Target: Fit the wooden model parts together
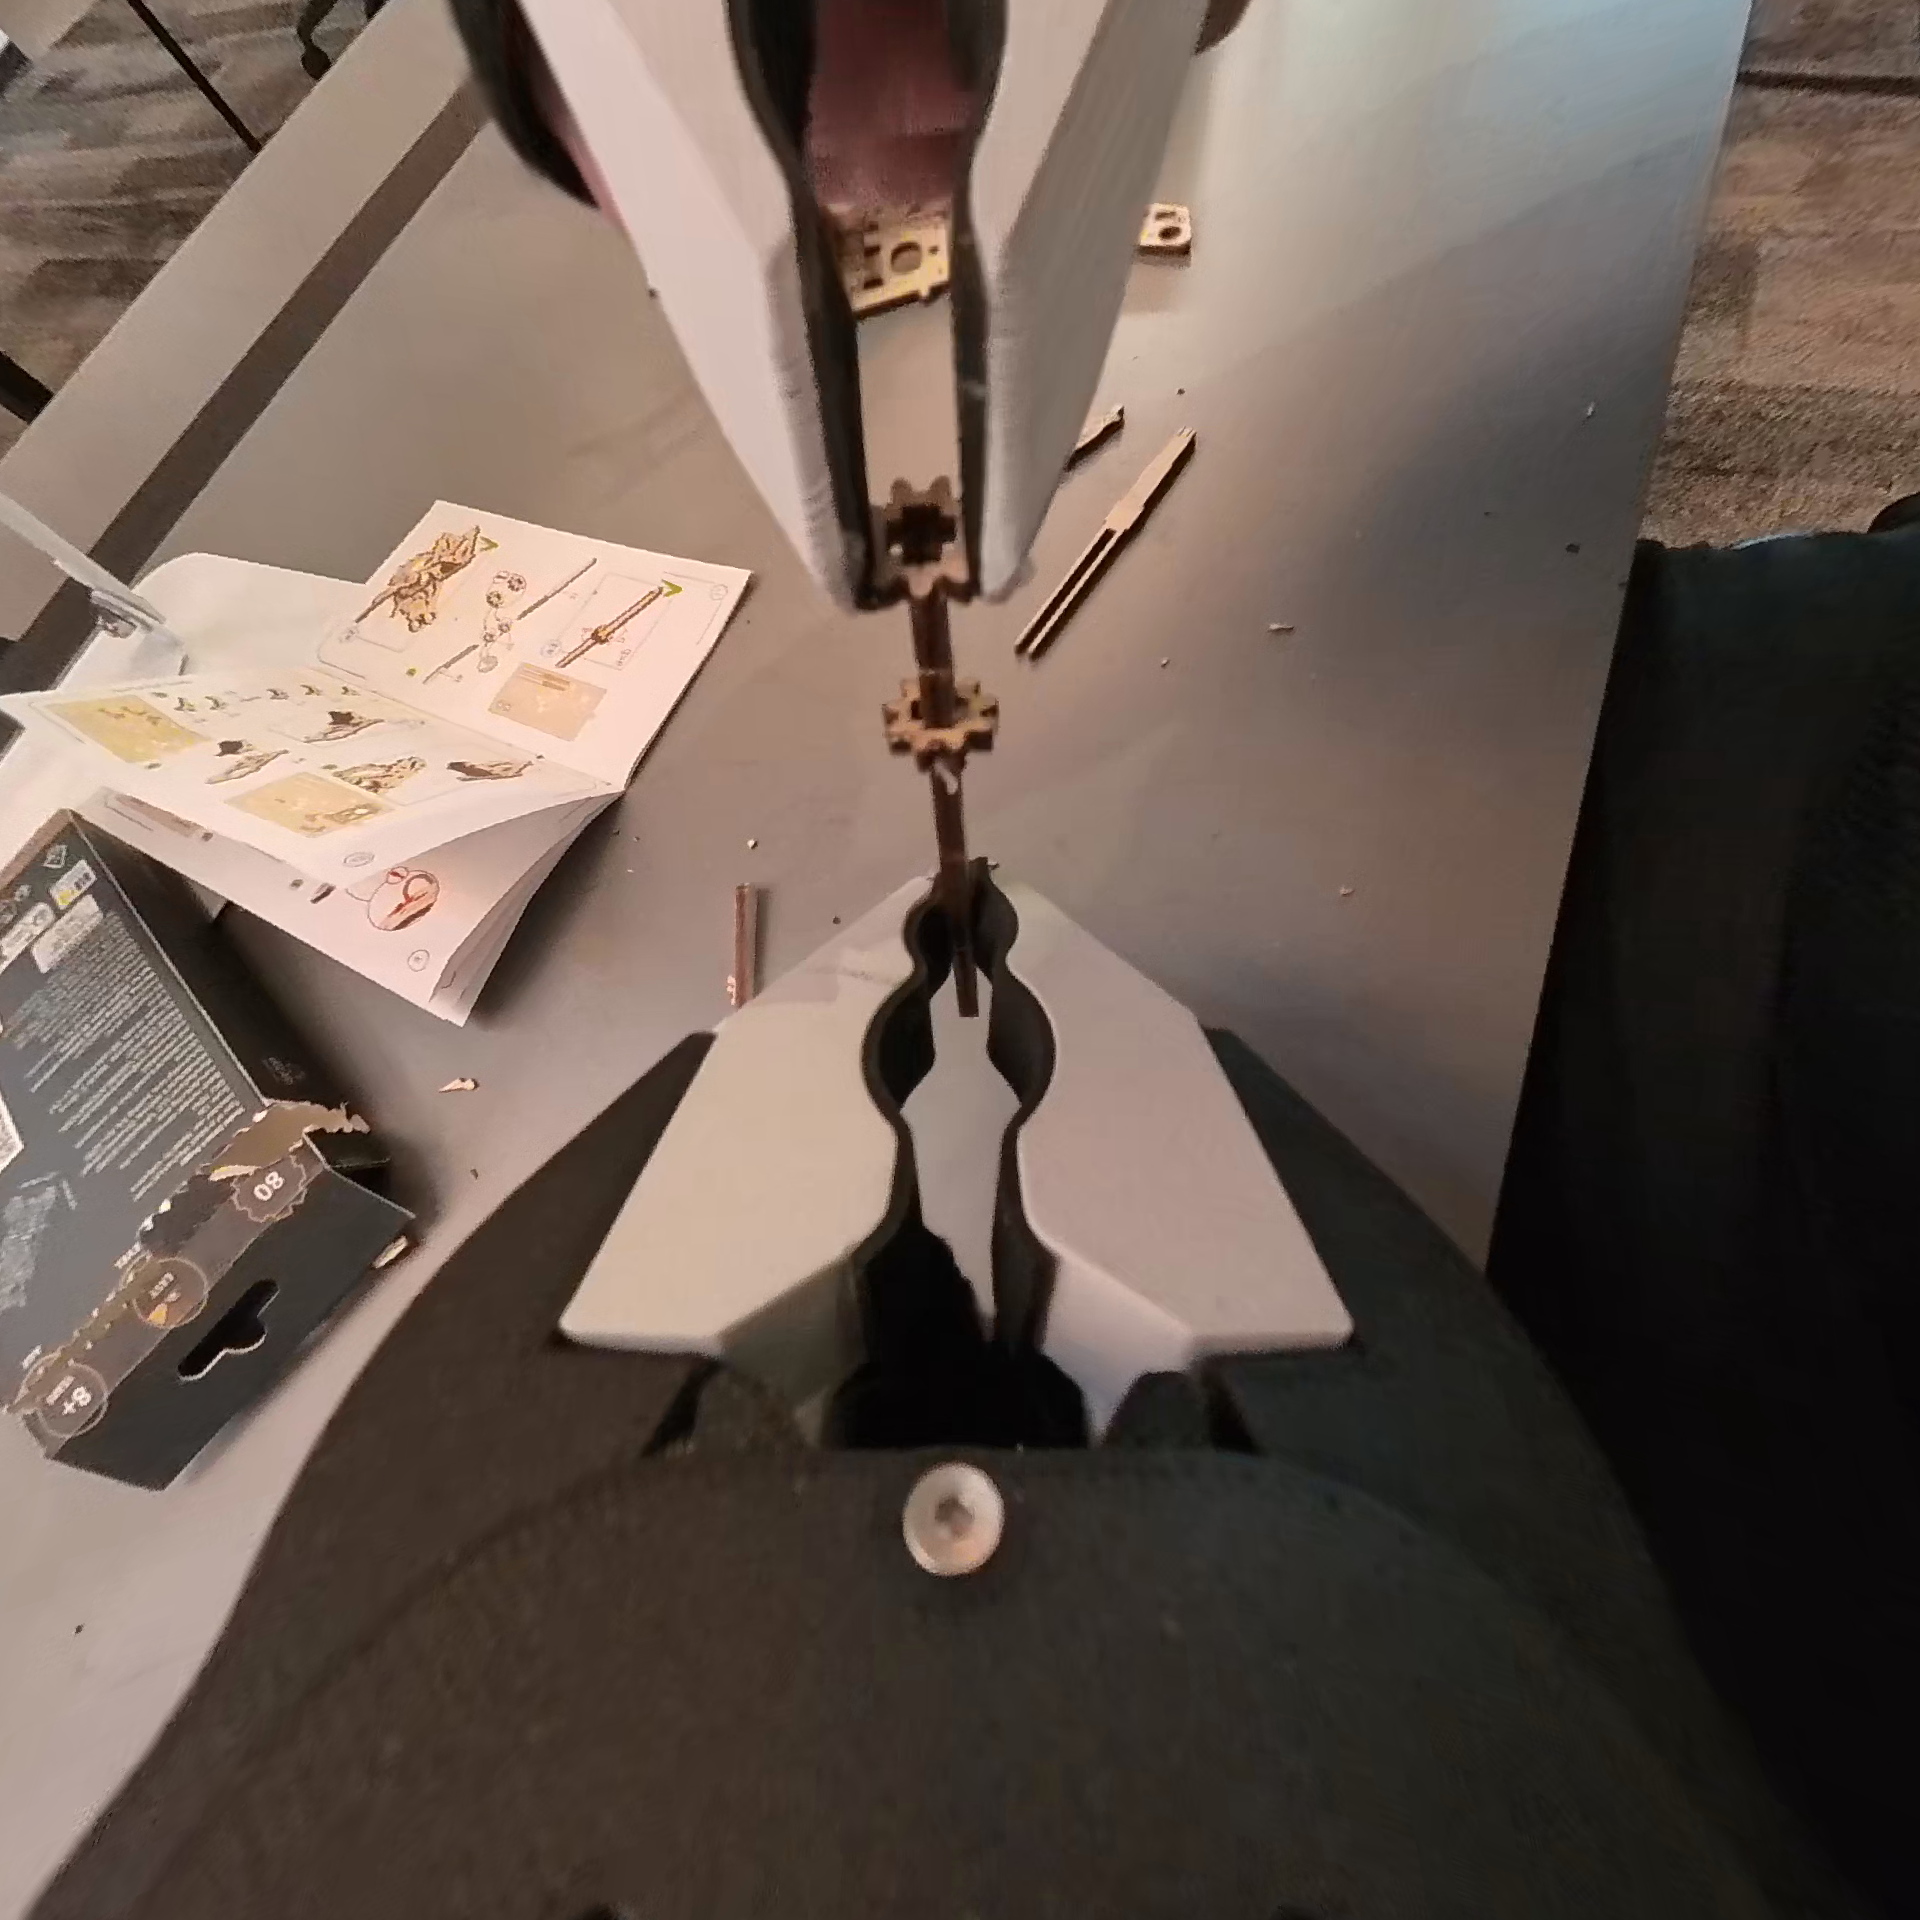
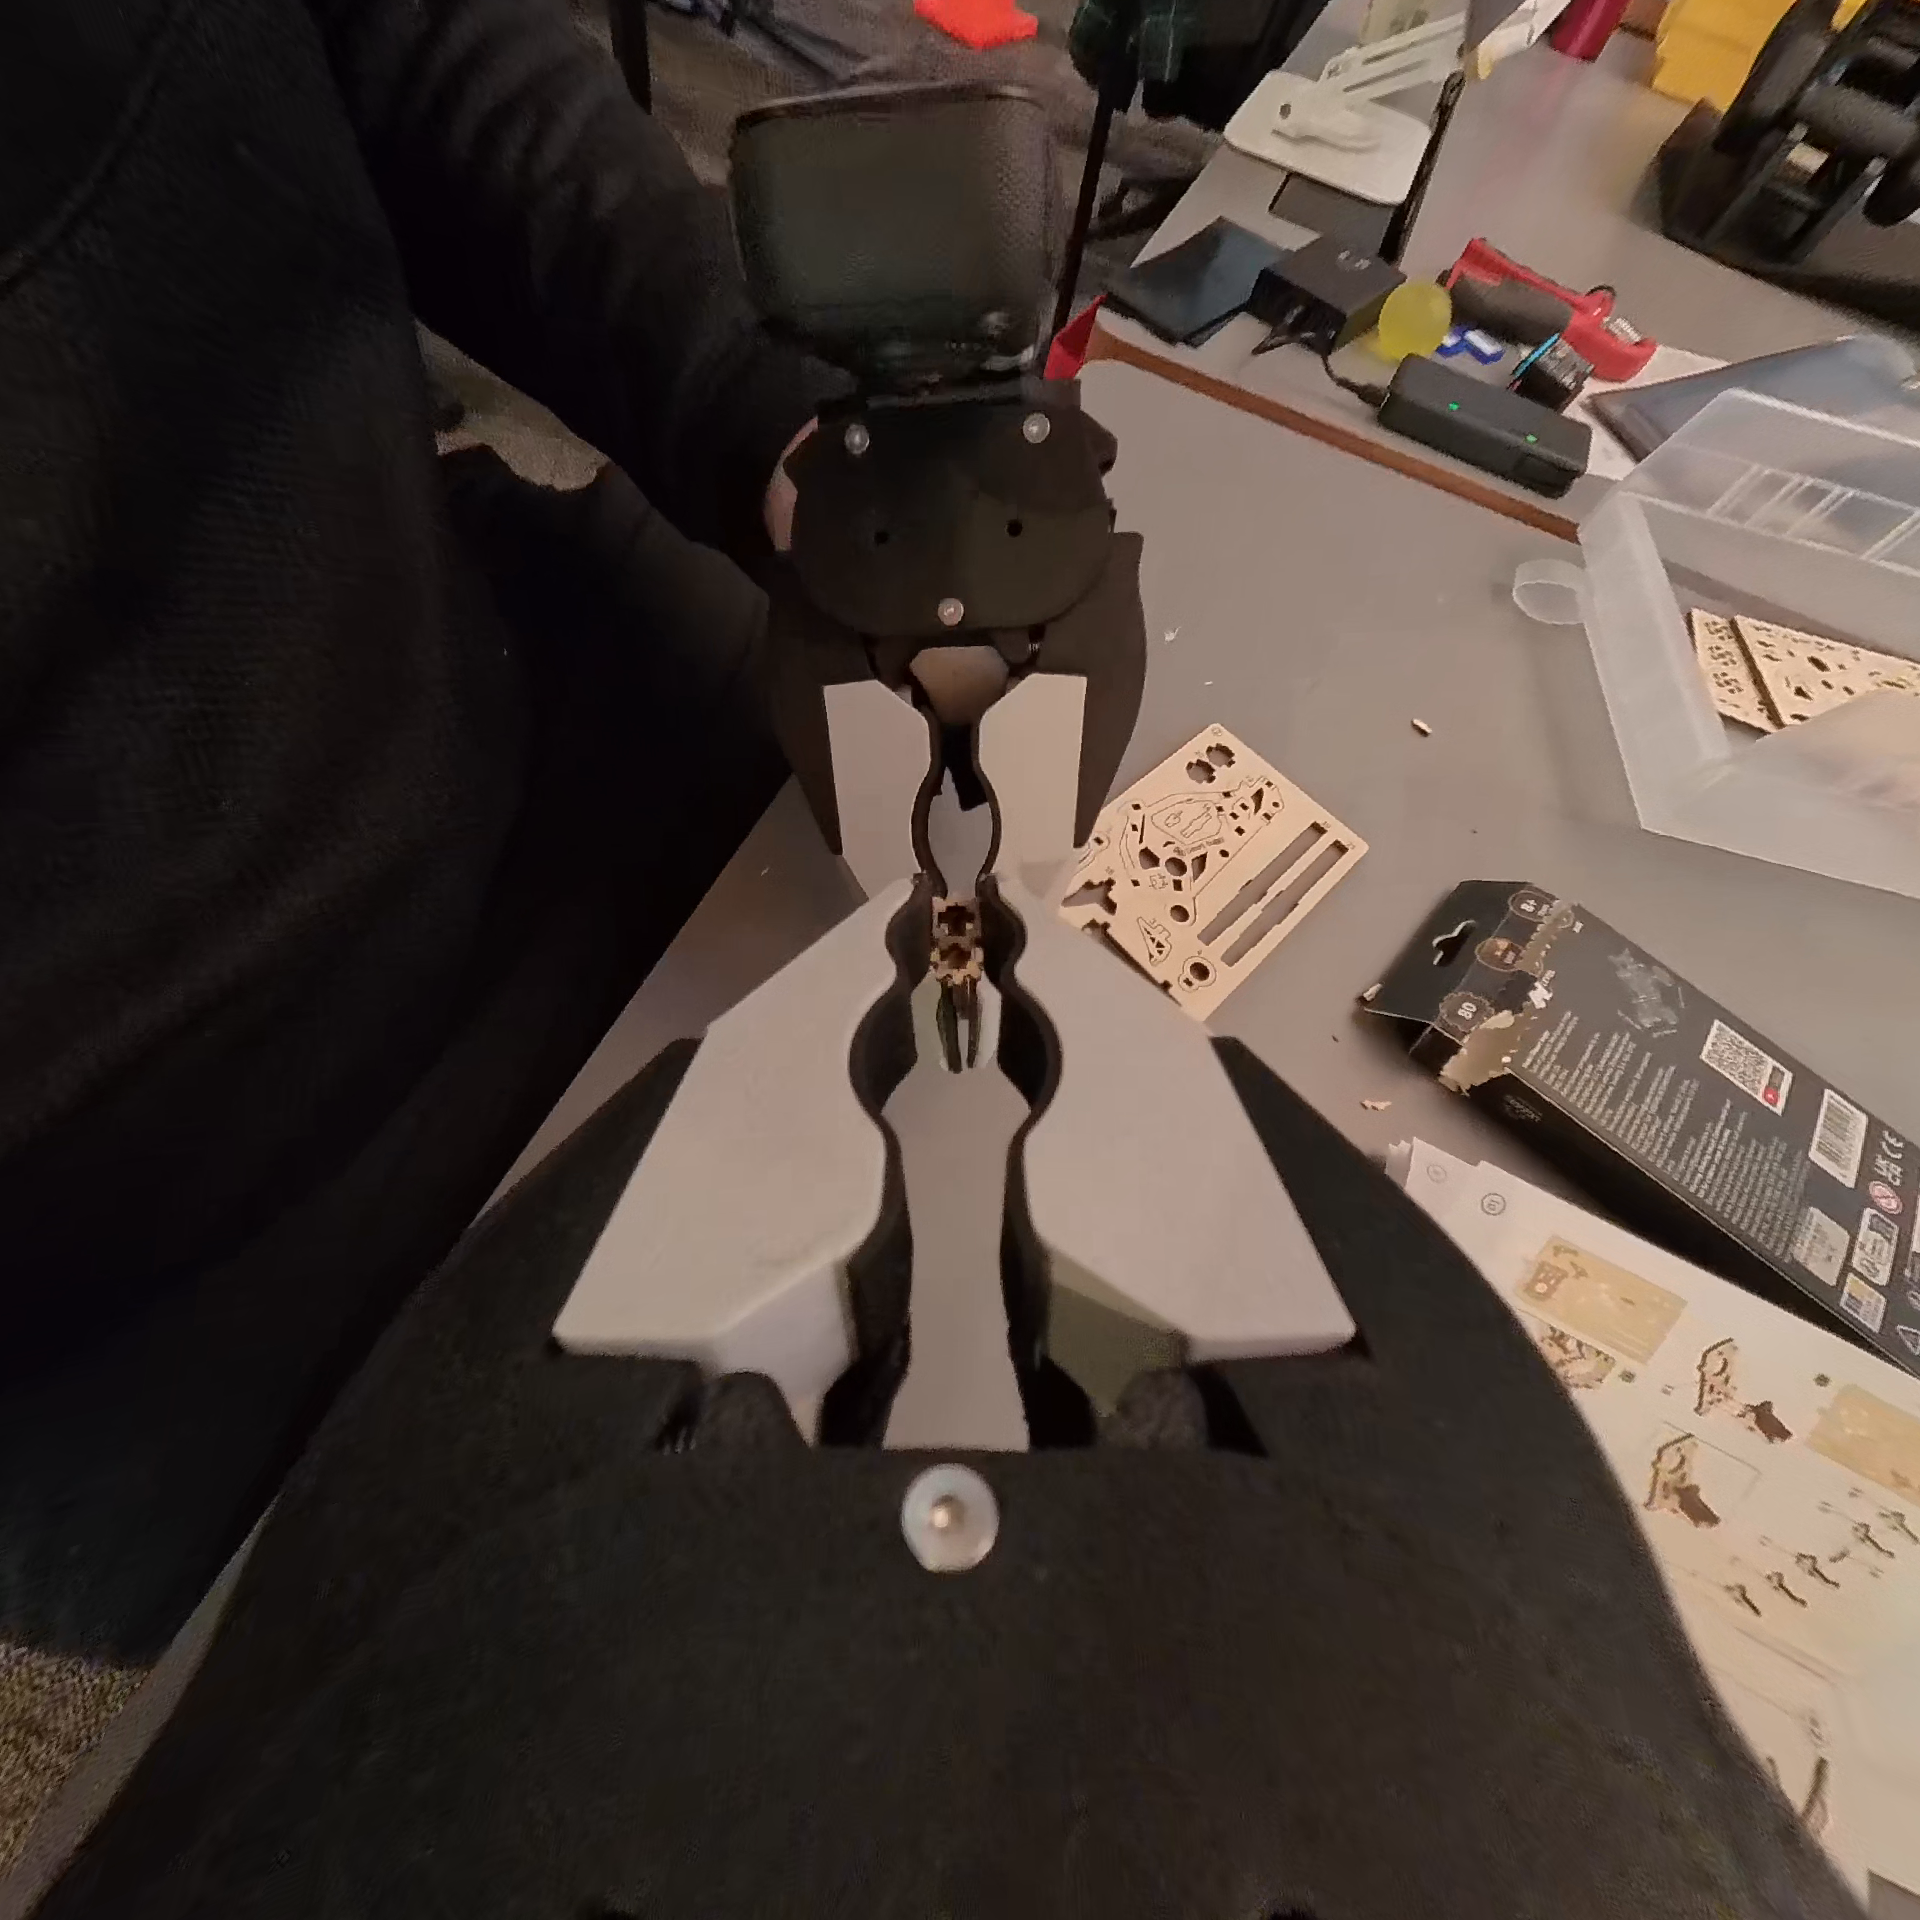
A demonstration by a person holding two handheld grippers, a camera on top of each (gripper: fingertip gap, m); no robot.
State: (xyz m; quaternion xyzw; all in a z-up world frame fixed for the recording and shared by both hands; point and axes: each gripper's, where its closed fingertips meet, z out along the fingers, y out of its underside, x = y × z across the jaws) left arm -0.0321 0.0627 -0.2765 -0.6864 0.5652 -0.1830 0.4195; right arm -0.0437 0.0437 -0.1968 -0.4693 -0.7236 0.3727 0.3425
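Note:
In the left wrist view my left gripper (image 1: 954,899) is shut on the near end of a thin dark wooden axle (image 1: 948,821). A small wooden gear (image 1: 940,717) sits midway along it. My right gripper (image 1: 920,592) comes in from the top, facing mine, and is shut on a second gear (image 1: 920,530) at the axle's far end. In the right wrist view my right gripper (image 2: 954,904) pinches that gear (image 2: 956,958). The axle's forked end (image 2: 961,1023) pokes through towards the camera. The left gripper (image 2: 953,868) faces it, tip to tip, above the table edge.
An open instruction booklet (image 1: 416,727) and a black box (image 1: 156,1195) lie at the left. Loose wooden sticks (image 1: 1112,540) (image 1: 744,940) and a small part (image 1: 1164,229) lie on the grey table (image 1: 1403,727). A punched part sheet (image 2: 1216,862), a clear plastic box (image 2: 1766,623) and a dark sleeve (image 2: 312,727) also show. Some 8 cm of space lies between my two pairs of fingers.

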